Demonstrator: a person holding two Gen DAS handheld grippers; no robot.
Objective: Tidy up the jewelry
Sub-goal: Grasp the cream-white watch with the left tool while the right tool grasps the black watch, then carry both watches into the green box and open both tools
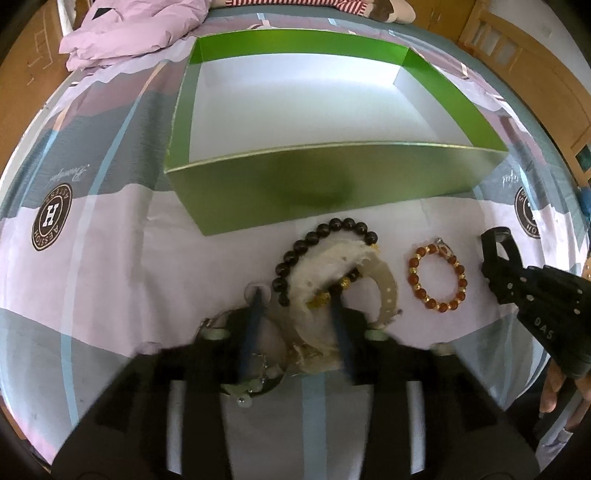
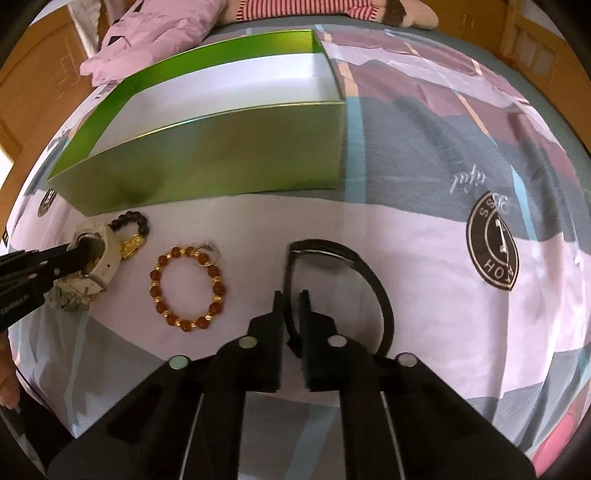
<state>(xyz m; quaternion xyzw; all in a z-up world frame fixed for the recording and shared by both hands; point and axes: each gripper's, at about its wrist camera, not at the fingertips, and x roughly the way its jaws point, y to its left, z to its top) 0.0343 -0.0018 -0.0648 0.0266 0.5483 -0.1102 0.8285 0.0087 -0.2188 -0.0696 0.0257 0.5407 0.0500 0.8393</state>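
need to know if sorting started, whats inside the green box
Nothing shows inside the green box: both wrist views show a bare white floor and walls. Its near front wall hides the strip of floor just behind it, so a small piece lying there cannot be ruled out.

Bedroom; patterned bedsheet [image 1: 110,288], crumpled quilt [image 1: 140,26], wooden furniture [image 1: 517,48]

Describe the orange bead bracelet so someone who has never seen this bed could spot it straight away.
Find the open green box on the patterned bedsheet. In front of its near wall lies the orange bead bracelet, flat in an open ring. Unlike the dark bead bracelet beside it, it lies alone, its amber-red beads alternating with small gold ones.
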